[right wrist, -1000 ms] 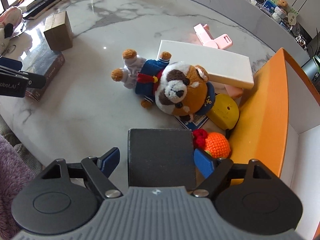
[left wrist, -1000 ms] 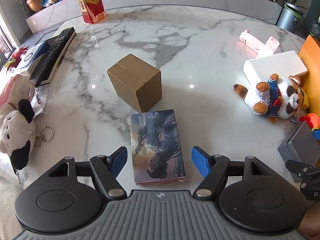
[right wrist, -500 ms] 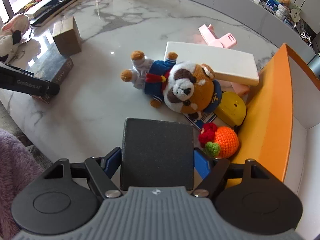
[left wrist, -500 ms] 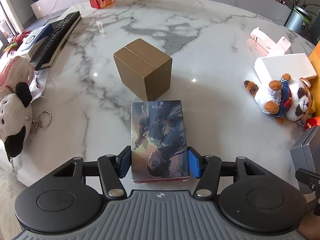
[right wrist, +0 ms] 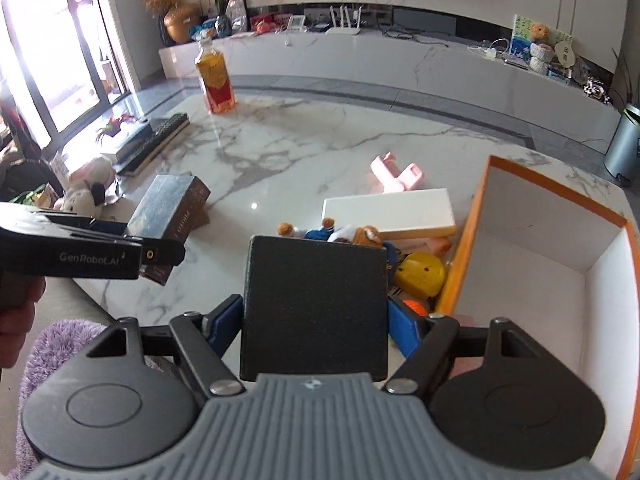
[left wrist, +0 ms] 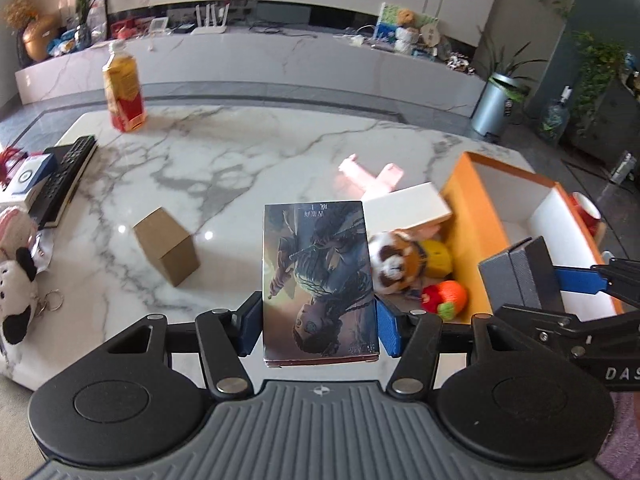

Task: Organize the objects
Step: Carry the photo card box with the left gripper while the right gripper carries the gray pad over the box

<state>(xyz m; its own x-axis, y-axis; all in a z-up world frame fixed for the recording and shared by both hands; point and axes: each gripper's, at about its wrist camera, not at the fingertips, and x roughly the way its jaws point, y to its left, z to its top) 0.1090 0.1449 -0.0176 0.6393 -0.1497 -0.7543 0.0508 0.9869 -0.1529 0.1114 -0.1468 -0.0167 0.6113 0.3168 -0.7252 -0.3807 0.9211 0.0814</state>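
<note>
1. The left tongs [left wrist: 319, 330] clamp a picture-covered book [left wrist: 318, 280], lifted clear above the marble bench [left wrist: 240, 160].
2. The right tongs [right wrist: 315, 326] clamp a dark grey box [right wrist: 316, 308], held in the air near the bench's right edge.
3. An open orange box [right wrist: 552, 240] sits at the right edge; a plush dog [right wrist: 352, 234] lies just beside it.
4. A brown carton [left wrist: 166, 246] stands left of the middle.

a white marble table [left wrist: 280, 152] with grey veins; behind it a long low marble cabinet [right wrist: 400, 60] against the wall, bright windows [right wrist: 60, 60] at left, a metal bin [left wrist: 490, 110], potted plants [left wrist: 596, 76]
</note>
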